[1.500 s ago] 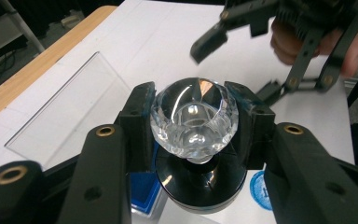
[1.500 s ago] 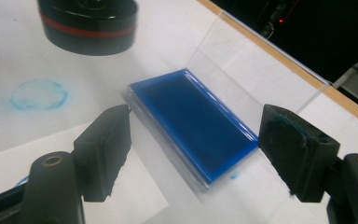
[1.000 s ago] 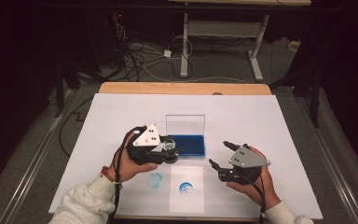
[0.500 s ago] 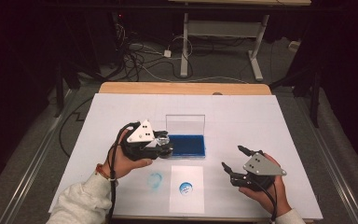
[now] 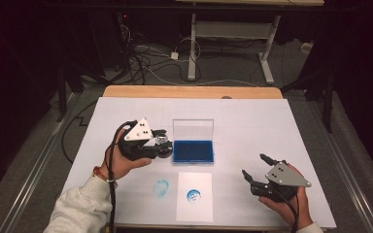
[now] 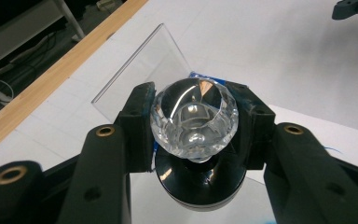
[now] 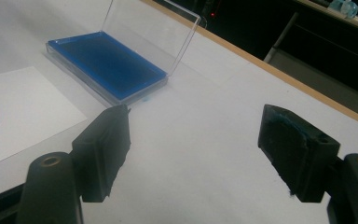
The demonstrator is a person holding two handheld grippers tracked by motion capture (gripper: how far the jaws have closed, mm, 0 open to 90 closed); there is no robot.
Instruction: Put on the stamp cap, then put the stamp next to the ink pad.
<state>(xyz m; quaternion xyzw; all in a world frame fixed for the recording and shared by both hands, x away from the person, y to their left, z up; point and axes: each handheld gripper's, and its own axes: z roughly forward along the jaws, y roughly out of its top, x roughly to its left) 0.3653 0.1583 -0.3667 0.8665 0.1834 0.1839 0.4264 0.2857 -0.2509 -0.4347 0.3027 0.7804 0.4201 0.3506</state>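
Note:
My left gripper [image 5: 159,144] is shut on a stamp with a clear faceted knob [image 6: 194,118] and a round black base, held just left of the blue ink pad [image 5: 193,151]. In the left gripper view its jaws clamp the knob from both sides [image 6: 194,121]. The ink pad's clear lid [image 5: 193,130] stands open at its far side. A white card [image 5: 194,195] with a round blue print [image 5: 193,195] lies near the front edge. My right gripper [image 5: 256,171] is open and holds nothing, low at the right front; the right gripper view shows its jaws wide apart [image 7: 193,154] over bare table.
A faint blue smudge [image 5: 161,187] marks the white table cover [image 5: 252,121] left of the card. A wooden table edge [image 5: 189,91] runs along the far side. Beyond it are cables and a desk frame [image 5: 194,43] on the floor.
My right gripper has drawn back toward the right front corner, away from the ink pad. My left gripper with the stamp has shifted slightly left.

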